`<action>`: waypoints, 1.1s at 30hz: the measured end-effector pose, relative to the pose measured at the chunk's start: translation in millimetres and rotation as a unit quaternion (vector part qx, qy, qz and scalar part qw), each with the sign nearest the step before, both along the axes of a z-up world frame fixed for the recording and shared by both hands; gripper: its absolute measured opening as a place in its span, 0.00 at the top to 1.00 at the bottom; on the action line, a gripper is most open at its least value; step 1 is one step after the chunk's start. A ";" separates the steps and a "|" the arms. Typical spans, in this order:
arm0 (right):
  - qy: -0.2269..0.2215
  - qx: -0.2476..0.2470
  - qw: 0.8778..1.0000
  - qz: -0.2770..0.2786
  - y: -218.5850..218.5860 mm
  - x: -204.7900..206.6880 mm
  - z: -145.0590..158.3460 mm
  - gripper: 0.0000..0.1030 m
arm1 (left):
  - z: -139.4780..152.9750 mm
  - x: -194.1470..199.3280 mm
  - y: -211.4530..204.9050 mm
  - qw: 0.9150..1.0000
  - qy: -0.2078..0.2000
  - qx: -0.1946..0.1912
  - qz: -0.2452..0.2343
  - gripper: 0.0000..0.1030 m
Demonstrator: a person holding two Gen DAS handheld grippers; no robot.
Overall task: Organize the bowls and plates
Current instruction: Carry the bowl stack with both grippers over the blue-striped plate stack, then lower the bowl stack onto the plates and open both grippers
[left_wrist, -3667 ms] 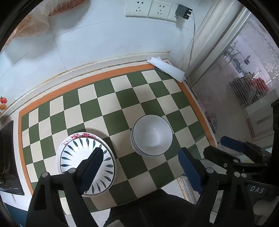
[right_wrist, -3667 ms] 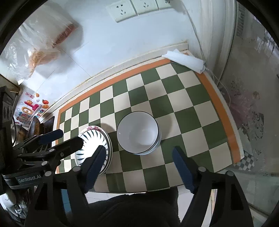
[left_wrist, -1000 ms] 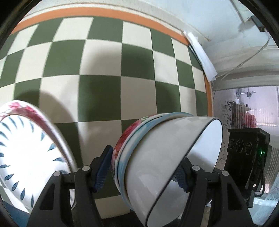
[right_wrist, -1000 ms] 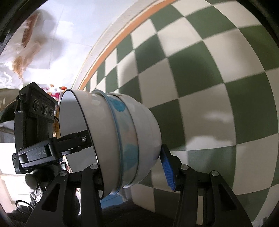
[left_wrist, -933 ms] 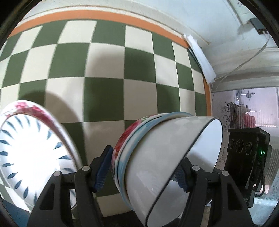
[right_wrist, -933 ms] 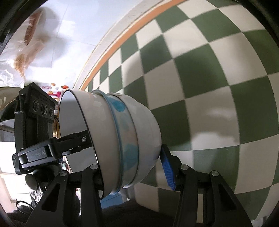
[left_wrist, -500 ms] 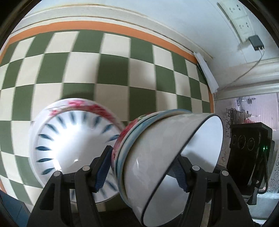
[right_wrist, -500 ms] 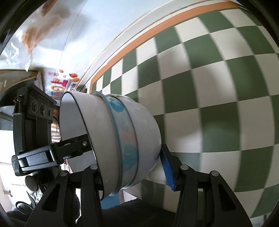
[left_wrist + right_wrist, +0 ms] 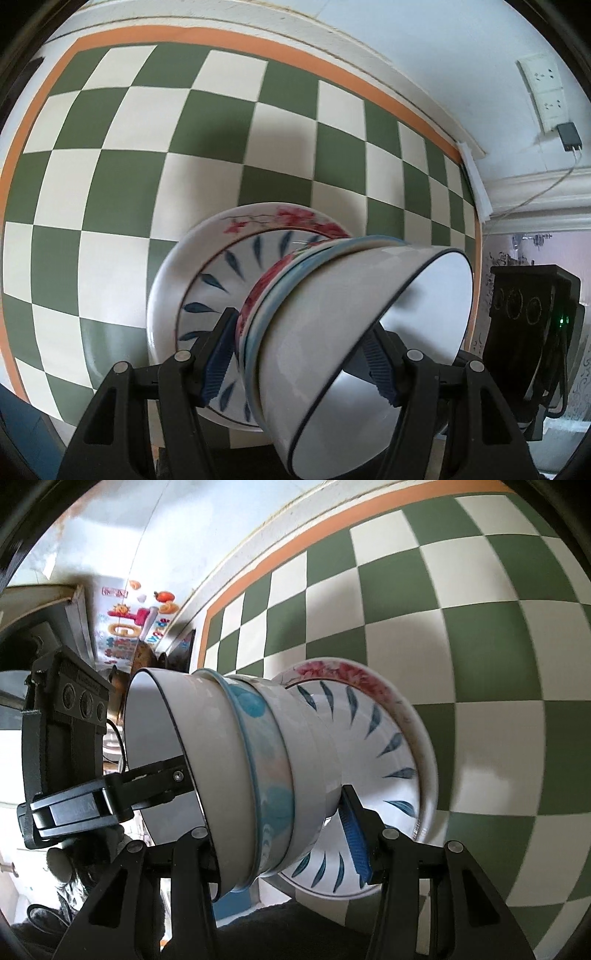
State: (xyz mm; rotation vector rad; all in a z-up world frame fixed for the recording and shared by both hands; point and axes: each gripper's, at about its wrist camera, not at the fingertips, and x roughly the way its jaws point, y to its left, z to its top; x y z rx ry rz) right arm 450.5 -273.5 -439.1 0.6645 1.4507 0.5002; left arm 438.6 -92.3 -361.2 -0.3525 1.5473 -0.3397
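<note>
A stack of nested bowls (image 9: 332, 314) (image 9: 251, 760), white with a dark rim on the inside and blue and red patterns below, is held off the mat. My left gripper (image 9: 299, 365) is shut across the stack, blue pads on both sides. My right gripper (image 9: 280, 842) grips it from the opposite side, one pad (image 9: 354, 838) on the outer wall and the other finger hidden behind the rim. Beneath the bowls lie stacked plates (image 9: 207, 266) (image 9: 373, 738), blue-leaf on top, red-flower below. I cannot tell whether bowls and plates touch.
The plates rest on a green-and-cream checkered mat (image 9: 110, 184) with an orange border, against a white wall. A folded white cloth (image 9: 476, 184) lies at the mat's right edge, below sockets and a charger (image 9: 569, 134). Colourful stickers (image 9: 133, 627) mark the wall at left.
Both grippers have carried the bowl stack sideways across the mat. The plates, earlier off to the left, now lie directly under the bowls. The grip is unchanged.
</note>
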 end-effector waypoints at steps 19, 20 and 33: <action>0.026 -0.004 1.000 -0.010 2.3 3.8 -25.1 0.51 | -23.1 3.1 4.5 1.000 0.016 0.003 -0.007 0.39; 0.028 -0.004 1.000 -0.010 1.6 3.5 -25.0 0.50 | -23.3 3.0 4.1 1.000 0.015 0.004 -0.009 0.39; 0.016 -0.046 0.999 -0.009 2.5 0.7 -4.3 0.50 | -11.7 -4.4 7.1 0.999 -0.013 0.042 -0.016 0.39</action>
